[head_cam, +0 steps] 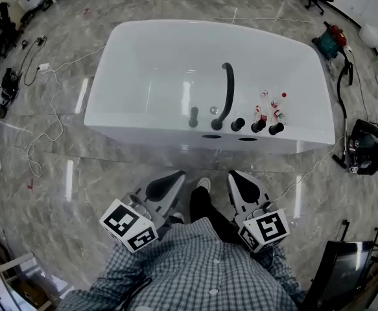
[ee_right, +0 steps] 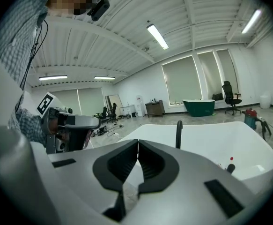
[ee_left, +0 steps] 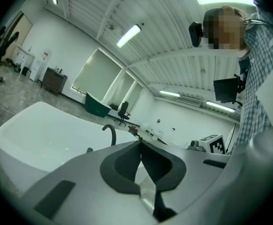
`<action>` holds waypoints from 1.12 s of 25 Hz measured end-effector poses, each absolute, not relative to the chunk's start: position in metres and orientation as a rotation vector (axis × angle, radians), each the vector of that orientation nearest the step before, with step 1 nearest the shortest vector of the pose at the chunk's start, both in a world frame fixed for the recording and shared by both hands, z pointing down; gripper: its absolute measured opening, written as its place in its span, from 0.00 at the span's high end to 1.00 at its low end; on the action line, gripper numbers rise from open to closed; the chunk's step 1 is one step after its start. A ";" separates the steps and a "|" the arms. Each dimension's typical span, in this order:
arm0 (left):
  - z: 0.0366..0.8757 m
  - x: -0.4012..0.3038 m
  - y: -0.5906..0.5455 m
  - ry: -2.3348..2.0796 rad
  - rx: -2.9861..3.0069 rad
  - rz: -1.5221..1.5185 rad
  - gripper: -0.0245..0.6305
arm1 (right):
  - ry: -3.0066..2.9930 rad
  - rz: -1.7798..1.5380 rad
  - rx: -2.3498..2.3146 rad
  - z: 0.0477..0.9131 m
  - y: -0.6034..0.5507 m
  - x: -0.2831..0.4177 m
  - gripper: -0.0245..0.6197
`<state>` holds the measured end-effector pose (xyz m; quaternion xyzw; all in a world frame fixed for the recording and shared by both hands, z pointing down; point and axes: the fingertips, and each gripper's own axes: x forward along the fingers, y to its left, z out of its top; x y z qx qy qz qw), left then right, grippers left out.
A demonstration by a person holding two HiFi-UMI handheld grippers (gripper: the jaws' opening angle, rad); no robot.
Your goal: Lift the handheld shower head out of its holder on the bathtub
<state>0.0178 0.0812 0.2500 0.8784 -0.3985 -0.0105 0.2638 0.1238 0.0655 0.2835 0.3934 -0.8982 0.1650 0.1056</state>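
The white bathtub (head_cam: 143, 63) lies across the floor ahead of me. On its near rim rises a tall curved black spout (head_cam: 227, 89), with a row of black knobs (head_cam: 259, 126) to its right. Left of the spout a slim black upright piece (head_cam: 193, 116) stands in the rim; it looks like the handheld shower head in its holder. My left gripper (head_cam: 176, 175) and right gripper (head_cam: 235, 173) hover side by side short of the tub, above the person's shoes. Both are shut and empty, pads together (ee_left: 140, 142) (ee_right: 137, 142). The spout (ee_left: 110, 132) (ee_right: 179, 134) shows beyond the jaws.
Small red-and-white bottles (head_cam: 273, 105) stand on the rim by the knobs. Cables (head_cam: 46, 118) trail over the marble floor at the left. A black machine (head_cam: 368, 148) and a green tool (head_cam: 331, 41) sit at the right, and a dark screen (head_cam: 341, 271) at the bottom right.
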 end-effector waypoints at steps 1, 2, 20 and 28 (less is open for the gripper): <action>0.252 0.023 0.070 -1.098 2.381 -0.016 0.95 | -2.649 0.486 1.141 0.284 0.053 0.128 0.94; 0.253 0.028 0.059 -1.119 2.387 -0.004 0.95 | -2.654 0.487 1.120 0.285 0.041 0.132 0.94; 0.323 -0.005 -0.043 -1.177 2.491 0.331 0.95 | -2.645 0.521 0.850 0.343 -0.067 0.056 0.94; 0.390 -0.030 -0.086 -1.125 2.492 0.368 0.95 | -2.524 0.614 0.966 0.400 -0.080 0.057 0.94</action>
